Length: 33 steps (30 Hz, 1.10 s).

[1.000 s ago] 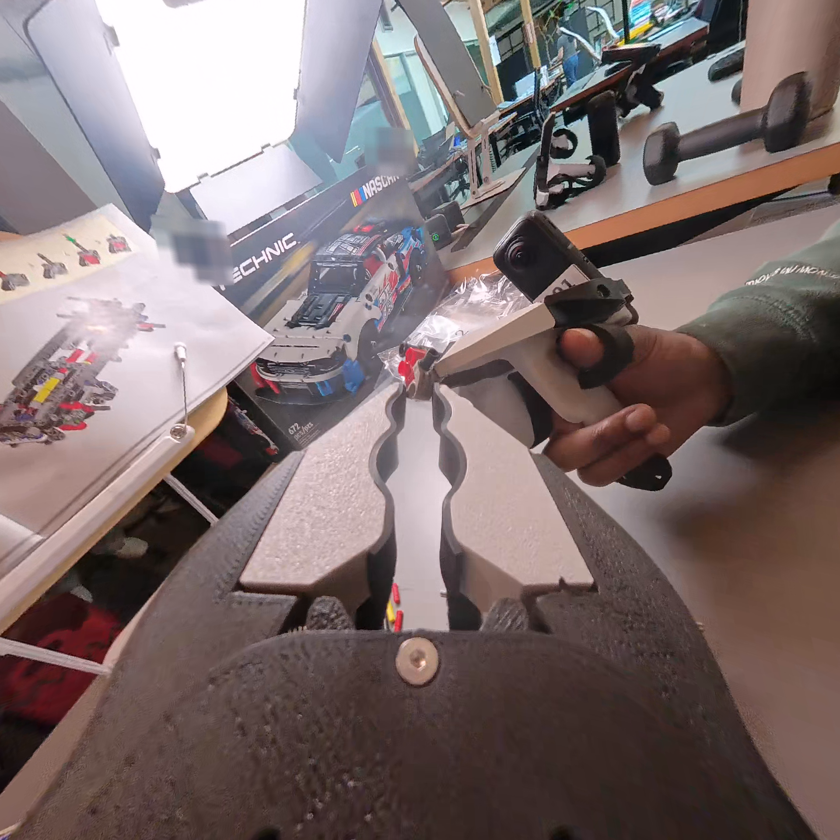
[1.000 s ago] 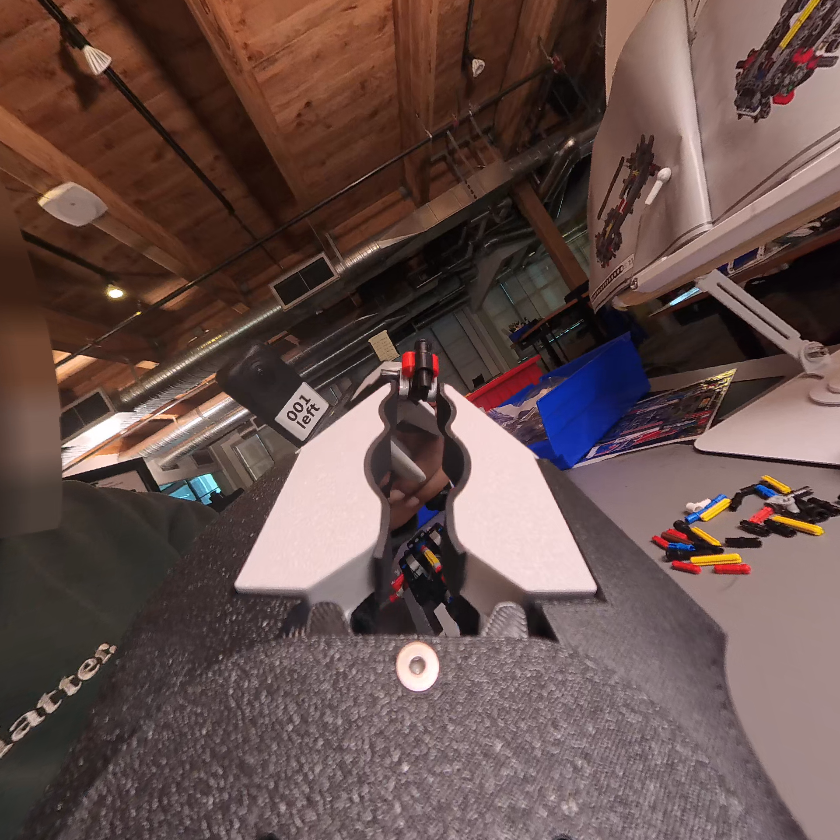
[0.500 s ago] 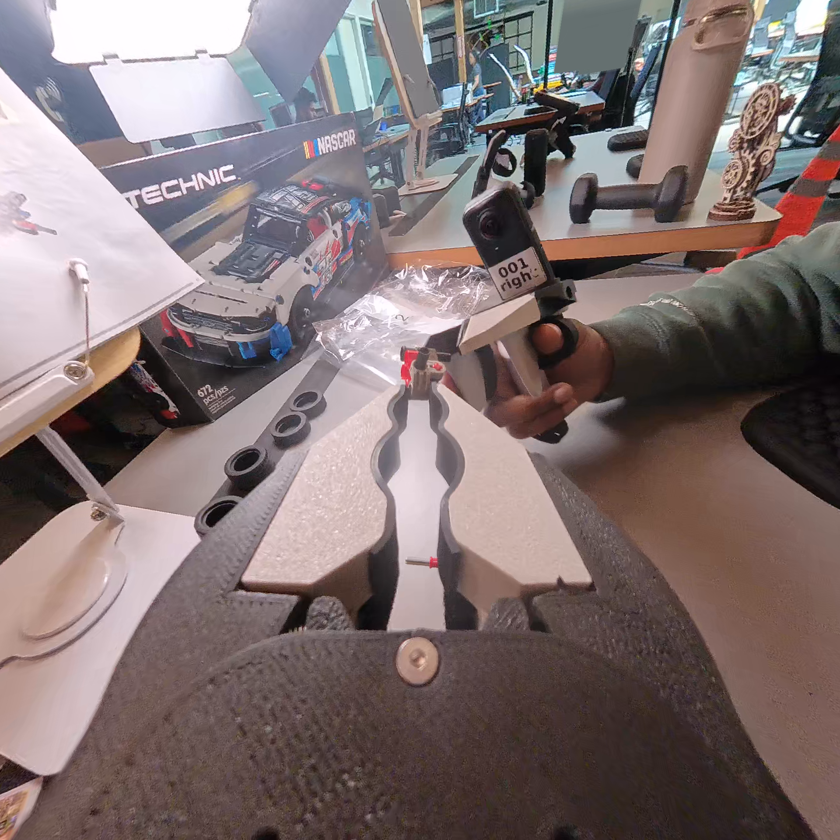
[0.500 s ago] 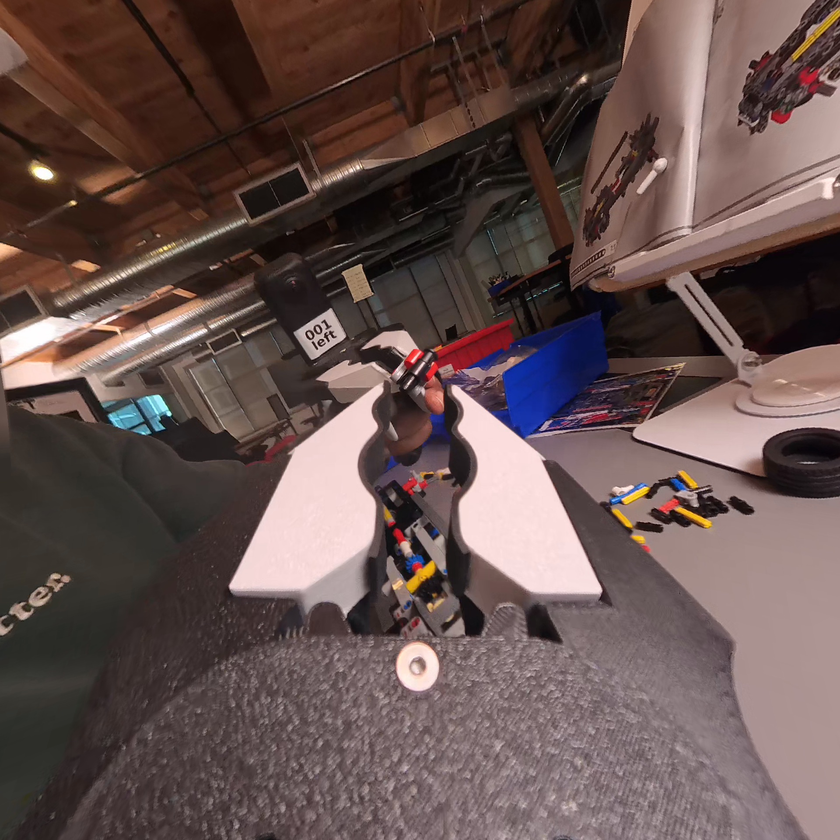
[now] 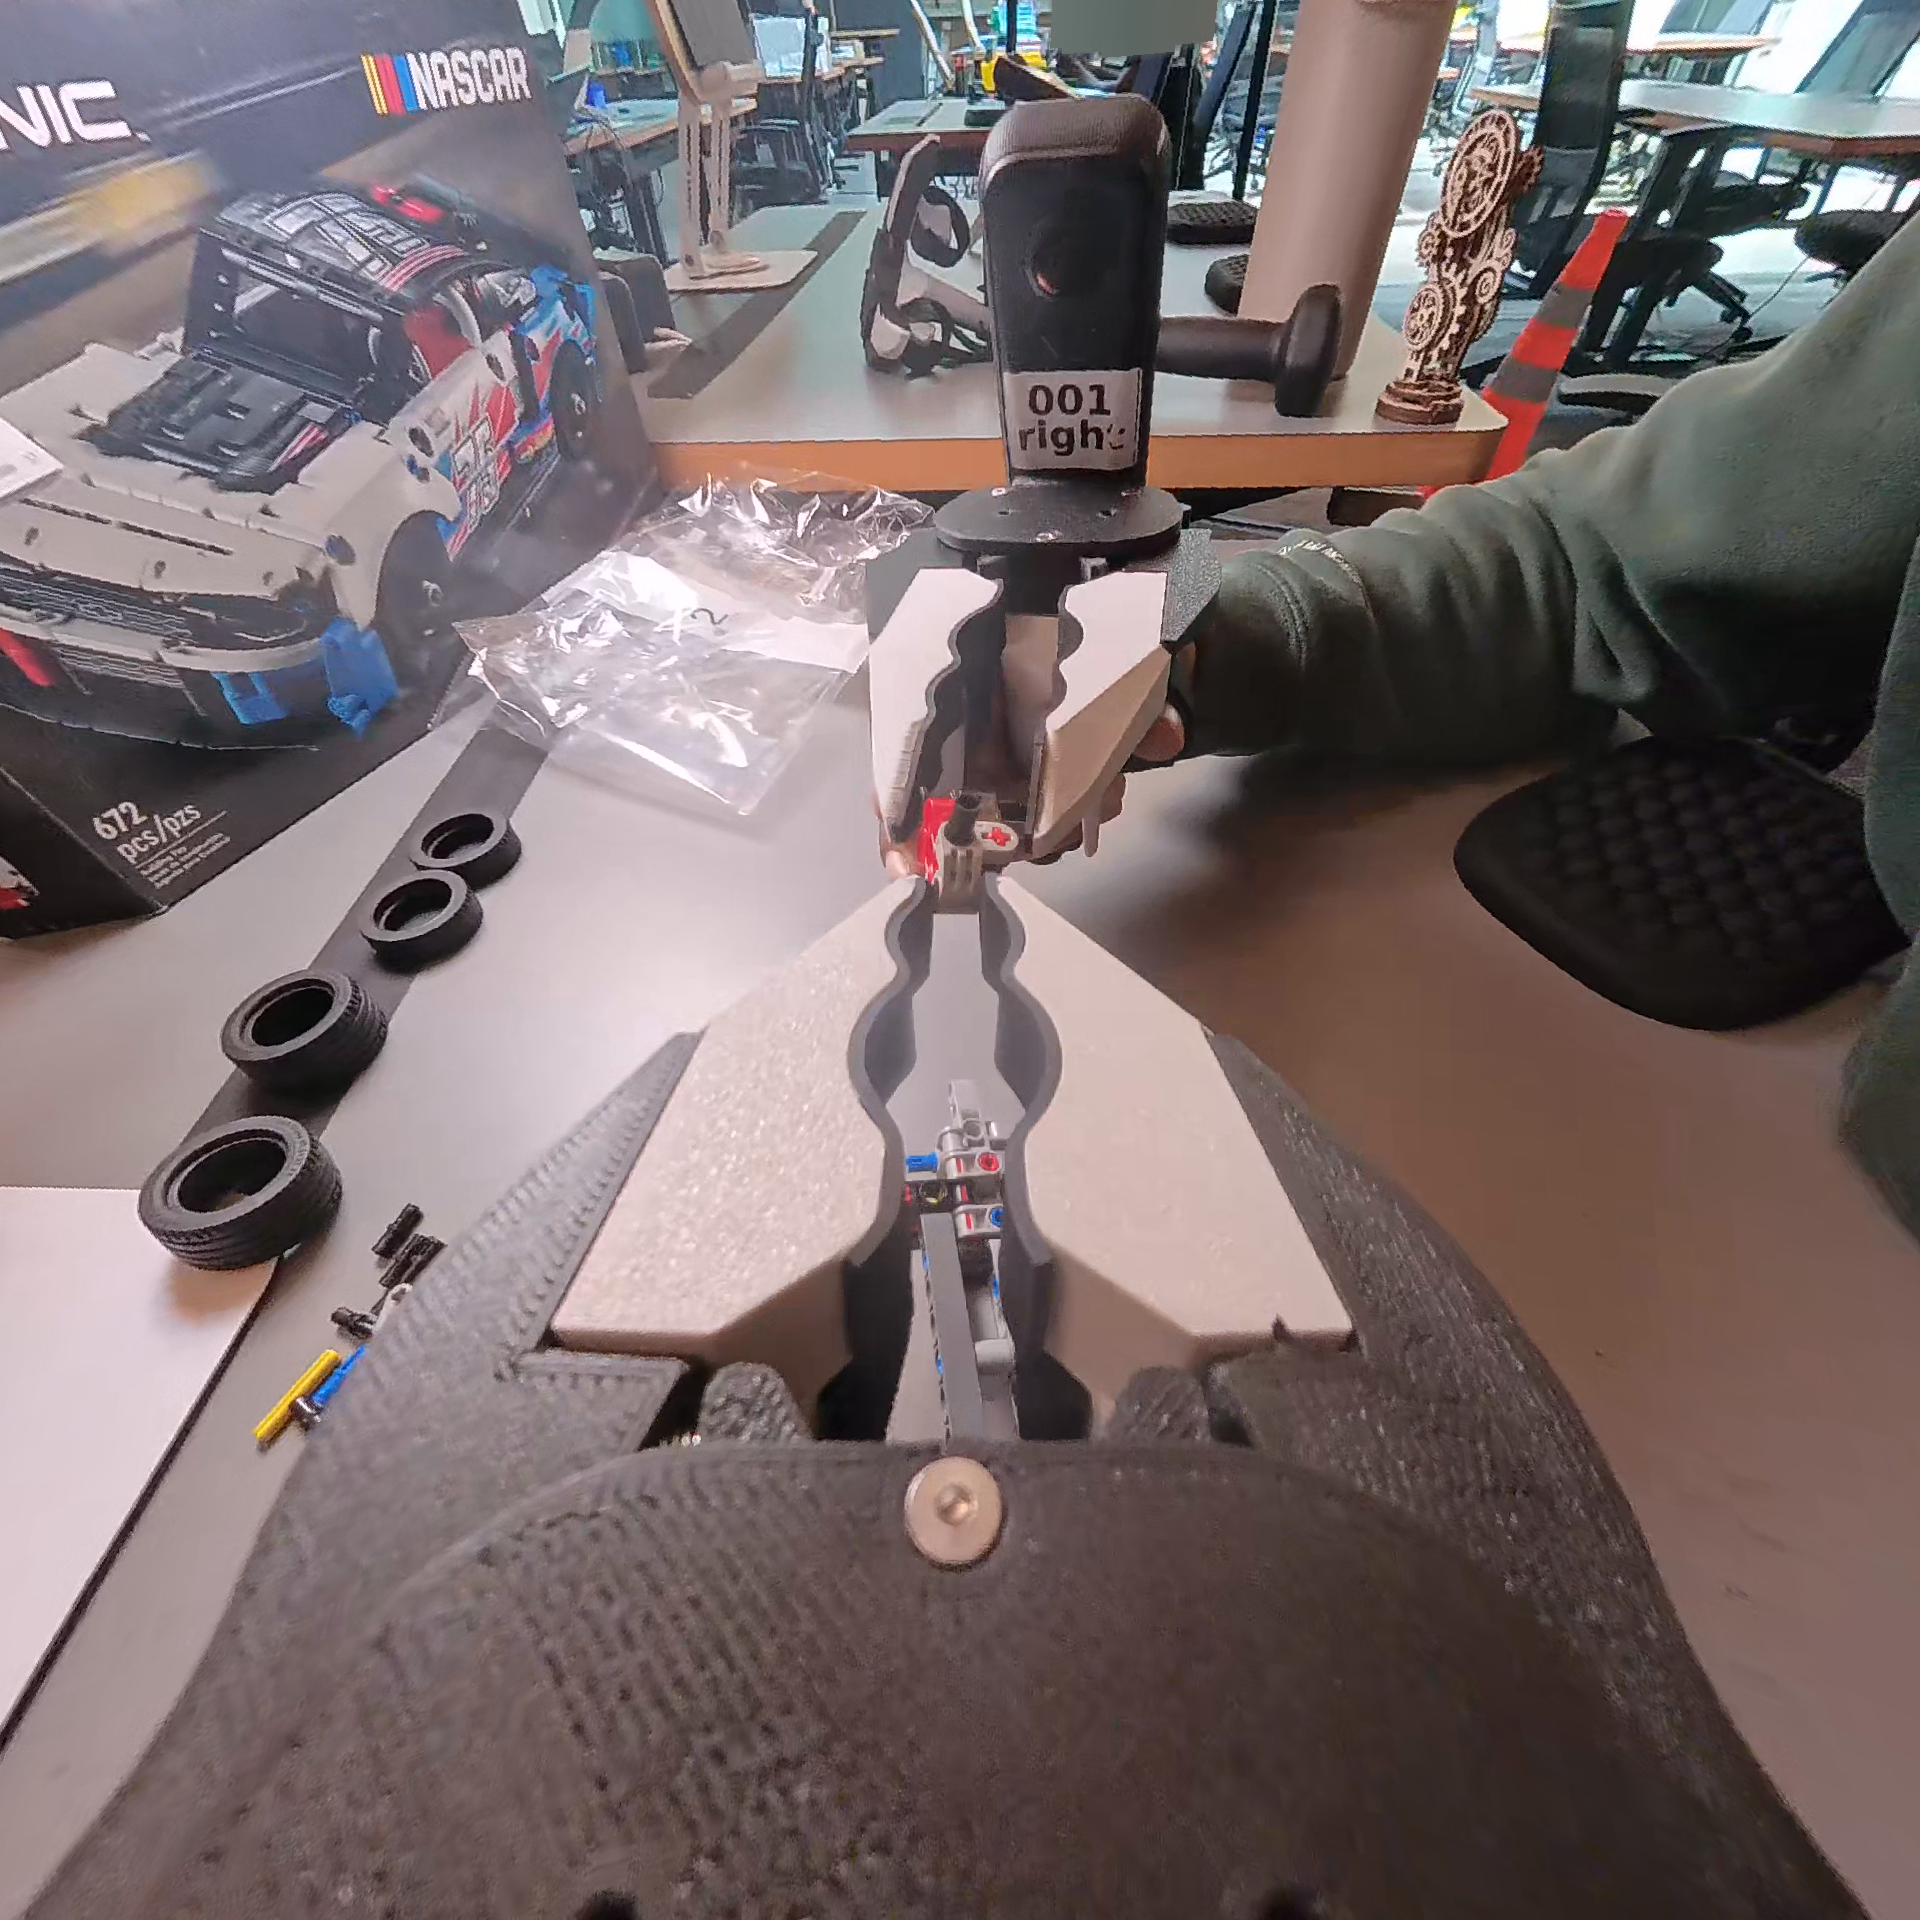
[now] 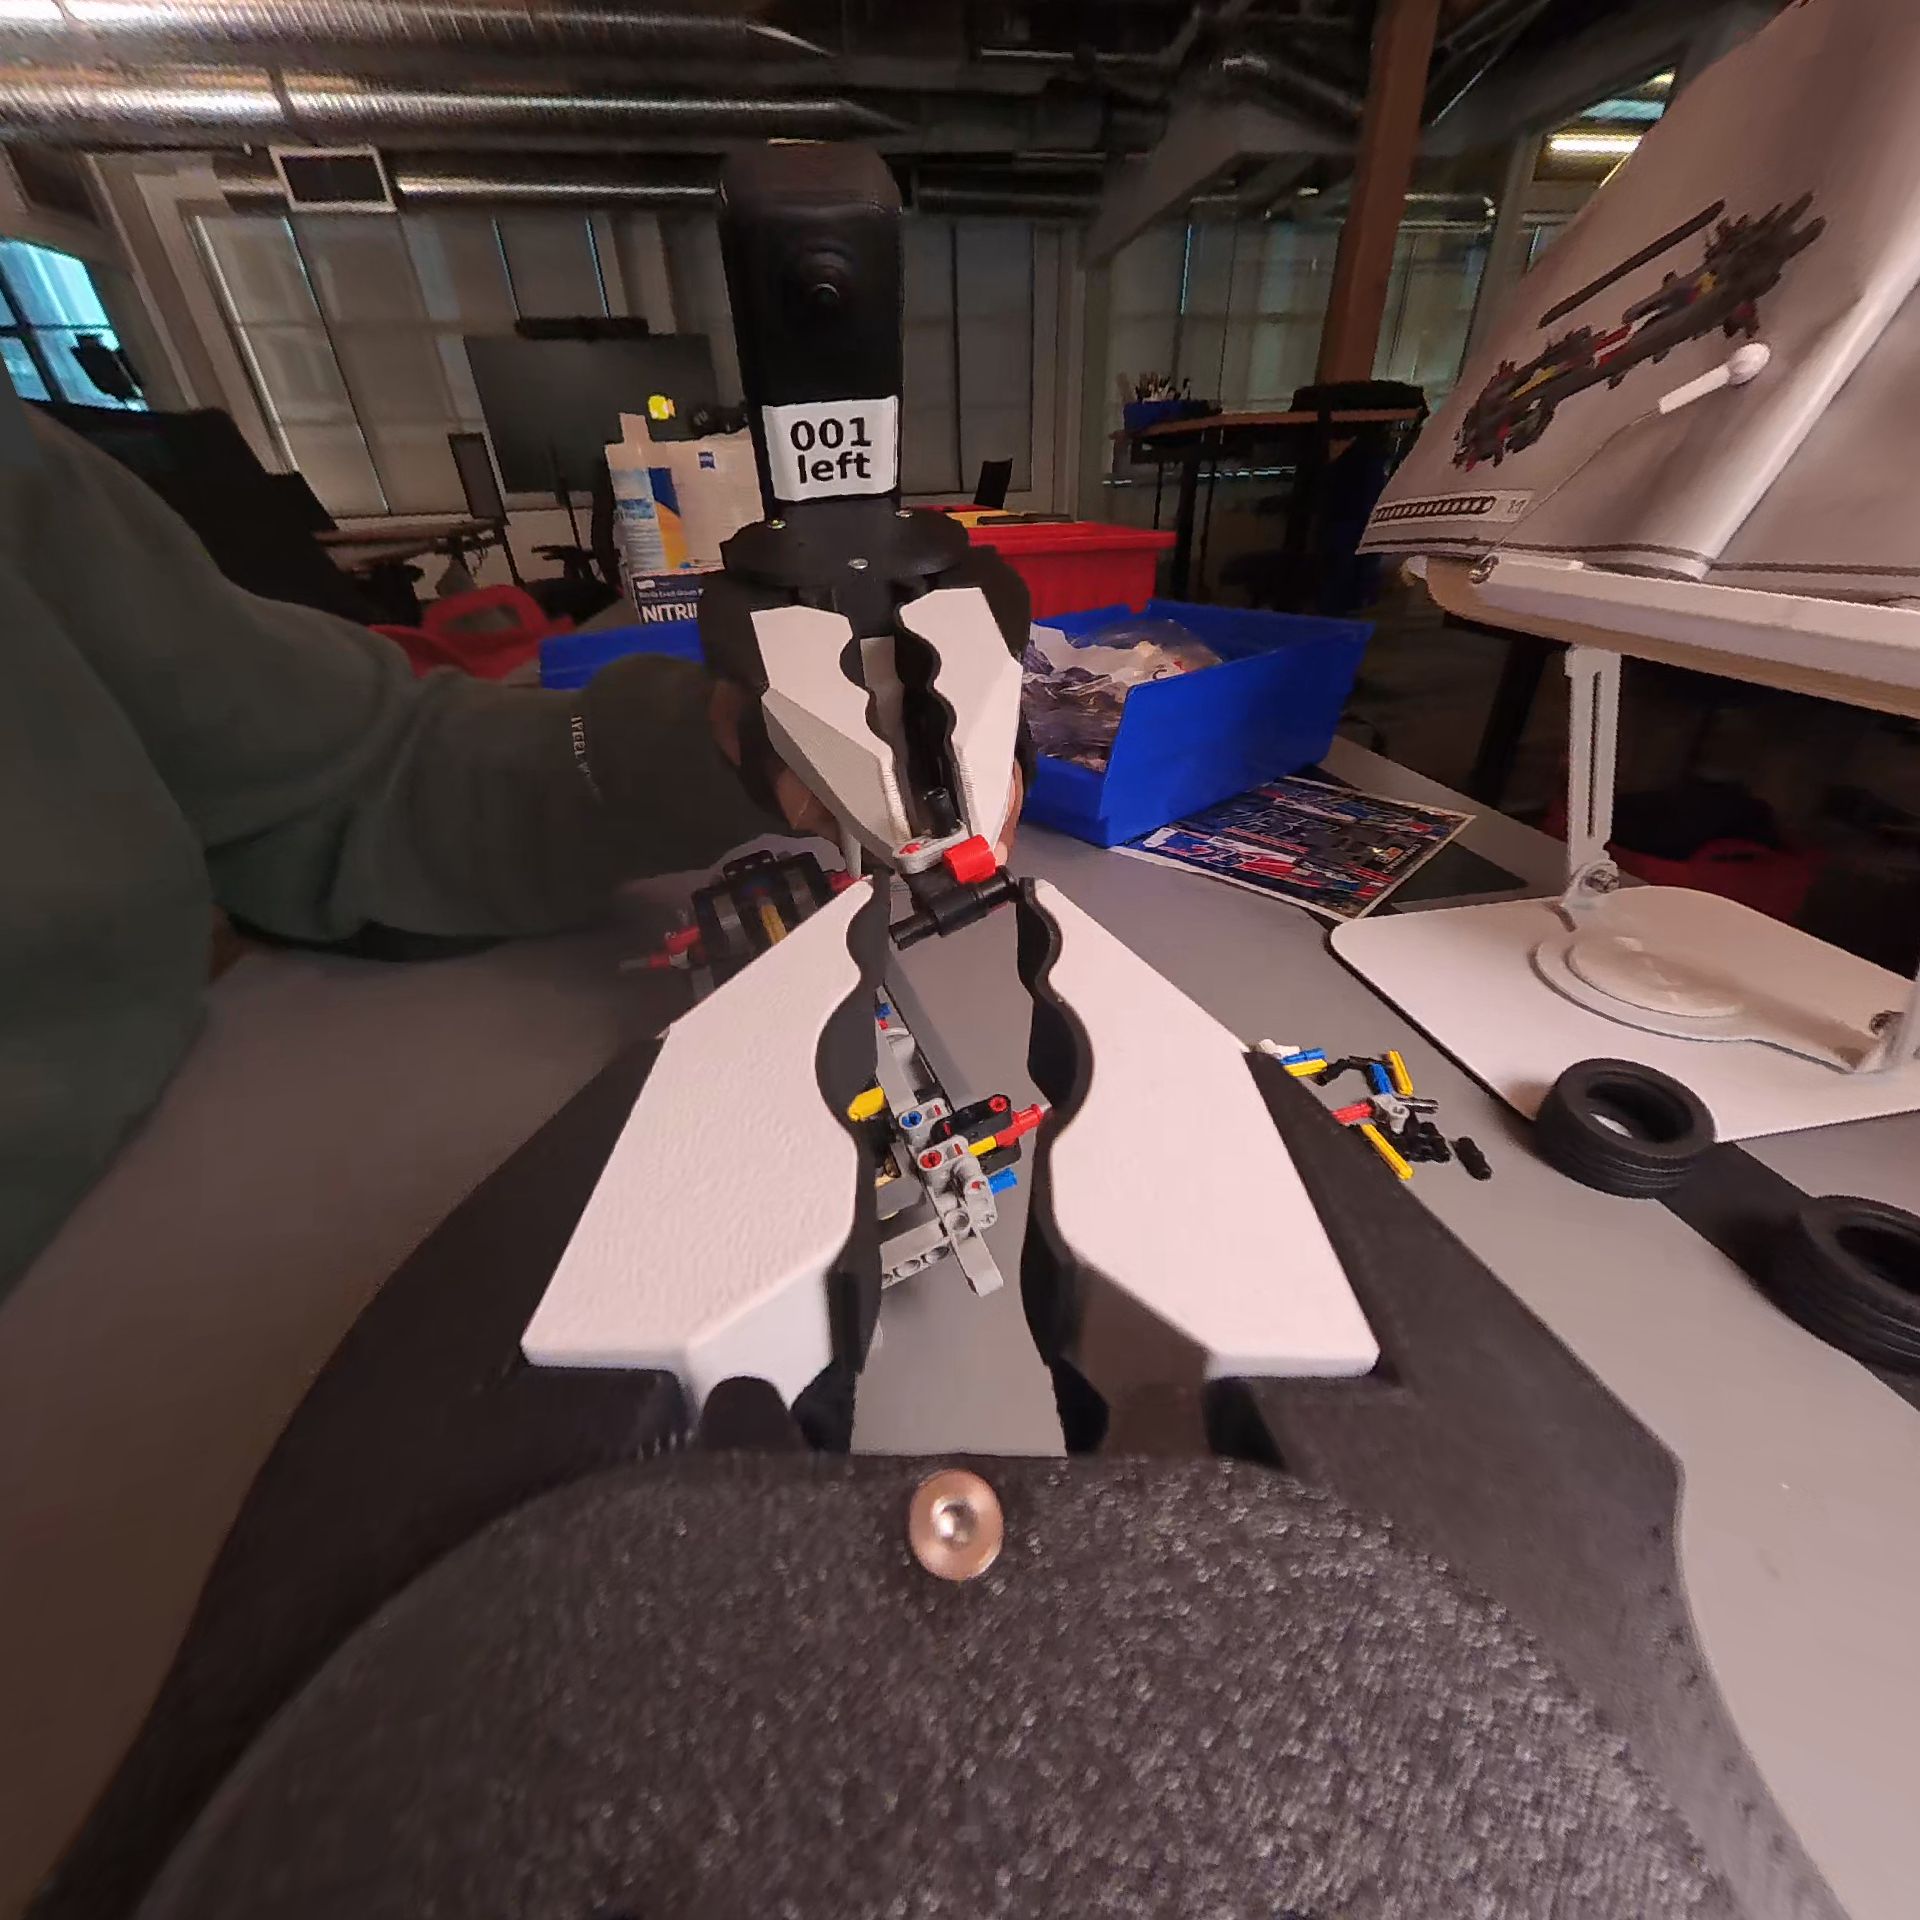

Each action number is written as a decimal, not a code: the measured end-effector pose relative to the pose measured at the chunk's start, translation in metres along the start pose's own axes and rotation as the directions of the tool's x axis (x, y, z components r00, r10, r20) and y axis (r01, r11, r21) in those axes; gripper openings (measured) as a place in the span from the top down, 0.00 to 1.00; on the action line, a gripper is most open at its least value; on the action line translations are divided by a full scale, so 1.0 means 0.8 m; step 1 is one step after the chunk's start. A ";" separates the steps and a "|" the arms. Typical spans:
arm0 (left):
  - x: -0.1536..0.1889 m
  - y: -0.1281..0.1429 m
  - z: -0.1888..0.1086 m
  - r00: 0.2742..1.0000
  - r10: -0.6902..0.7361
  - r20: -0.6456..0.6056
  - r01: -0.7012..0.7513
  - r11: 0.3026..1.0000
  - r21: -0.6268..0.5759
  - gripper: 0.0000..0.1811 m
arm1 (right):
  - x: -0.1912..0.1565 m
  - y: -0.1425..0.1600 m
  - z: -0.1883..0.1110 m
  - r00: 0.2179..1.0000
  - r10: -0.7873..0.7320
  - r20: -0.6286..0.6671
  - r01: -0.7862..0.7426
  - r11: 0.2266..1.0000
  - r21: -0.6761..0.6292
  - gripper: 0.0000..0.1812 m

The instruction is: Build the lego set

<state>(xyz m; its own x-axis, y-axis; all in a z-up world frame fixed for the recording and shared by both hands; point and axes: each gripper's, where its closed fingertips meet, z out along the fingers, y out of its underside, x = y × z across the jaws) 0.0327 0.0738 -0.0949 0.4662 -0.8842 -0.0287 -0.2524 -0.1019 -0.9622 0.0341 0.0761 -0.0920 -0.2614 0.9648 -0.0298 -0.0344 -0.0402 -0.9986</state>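
A small grey, red and black lego piece point(image 5: 961, 844) is held above the grey table point(image 5: 1351, 1195) between the two grippers, which meet tip to tip. The left gripper point(image 5: 958, 891) is pinched on its grey end, while the jaws of the right gripper point(image 6: 951, 902) are closed on its black pin. On the table beneath them lies the partly built lego frame point(image 6: 935, 1164), with four black tyres point(image 5: 303, 1029) lined up to the left in the left wrist view and loose pins point(image 6: 1371, 1107) just beside the instruction stand point(image 6: 1621, 997).

Black ribbed tyres point(image 5: 241, 1193) line a grey table point(image 5: 623, 935); a red, grey and black Lego piece point(image 5: 961, 836) sits beside a blue bin point(image 6: 1226, 707) and dark green sleeve point(image 5: 1558, 592).
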 end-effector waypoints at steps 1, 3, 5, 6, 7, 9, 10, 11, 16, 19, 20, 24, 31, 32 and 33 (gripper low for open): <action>0.001 0.001 0.000 1.000 -0.004 -0.006 0.004 1.000 -0.002 0.96 | -0.001 0.001 0.000 1.000 0.007 0.007 -0.007 1.000 -0.002 0.88; 0.001 0.003 0.000 1.000 -0.011 -0.016 0.011 1.000 -0.008 0.96 | -0.002 0.002 0.000 1.000 0.011 0.014 -0.011 1.000 -0.006 0.88; 0.002 0.006 0.000 0.999 -0.015 -0.029 0.014 1.000 -0.019 0.96 | -0.004 0.003 0.000 1.000 0.013 0.028 -0.012 1.000 -0.014 0.88; 0.001 0.007 -0.001 0.999 -0.016 -0.029 0.015 1.000 -0.022 0.96 | -0.004 0.003 -0.001 0.999 0.015 0.031 -0.015 1.000 -0.014 0.87; 0.000 0.008 -0.001 0.999 -0.019 -0.031 0.018 1.000 -0.024 0.96 | -0.003 0.003 -0.002 0.999 0.019 0.036 -0.019 1.000 -0.014 0.87; 0.000 0.012 -0.002 0.999 -0.021 -0.038 0.020 0.999 -0.033 0.96 | -0.004 0.006 -0.003 0.998 0.027 0.048 -0.026 0.999 -0.024 0.87; 0.001 0.013 -0.001 0.999 -0.021 -0.042 0.020 0.999 -0.036 0.96 | -0.004 0.008 -0.003 0.998 0.026 0.050 -0.024 0.999 -0.031 0.87; 0.001 0.015 -0.001 0.999 -0.022 -0.048 0.020 0.999 -0.041 0.96 | -0.004 0.009 -0.003 0.998 0.023 0.052 -0.021 0.999 -0.038 0.87; 0.007 0.022 0.003 0.997 -0.018 -0.074 0.013 0.998 -0.065 0.97 | -0.010 0.018 -0.002 0.997 0.016 0.081 -0.010 0.997 -0.074 0.89; 0.008 0.024 0.003 0.997 -0.021 -0.078 0.016 0.997 -0.070 0.97 | -0.010 0.020 -0.002 0.996 0.015 0.084 -0.008 0.997 -0.081 0.90; 0.007 0.024 0.003 0.997 -0.023 -0.078 0.017 0.997 -0.072 0.97 | -0.010 0.021 -0.003 0.996 0.017 0.086 -0.010 0.997 -0.082 0.90; 0.006 0.027 0.003 0.997 -0.025 -0.078 0.019 0.997 -0.079 0.97 | -0.008 0.022 -0.004 0.996 0.018 0.087 -0.011 0.996 -0.087 0.89; 0.004 0.032 0.004 0.997 -0.028 -0.078 0.021 0.996 -0.089 0.97 | -0.005 0.034 -0.004 0.997 -0.001 0.079 0.011 0.992 -0.126 0.87; 0.004 0.033 0.004 0.997 -0.028 -0.078 0.020 0.996 -0.091 0.97 | -0.006 0.035 -0.004 0.997 -0.003 0.080 0.014 0.992 -0.129 0.87; 0.004 0.034 0.005 0.996 -0.028 -0.079 0.021 0.995 -0.093 0.97 | -0.007 0.036 -0.003 0.996 -0.004 0.084 0.016 0.991 -0.134 0.87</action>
<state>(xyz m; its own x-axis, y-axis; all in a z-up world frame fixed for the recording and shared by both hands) 0.0305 0.0698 -0.1218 0.4046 -0.9143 0.0198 -0.3202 -0.1619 -0.9334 0.0370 0.0706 -0.1206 -0.3413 0.9397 -0.0218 0.0913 0.0101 -0.9958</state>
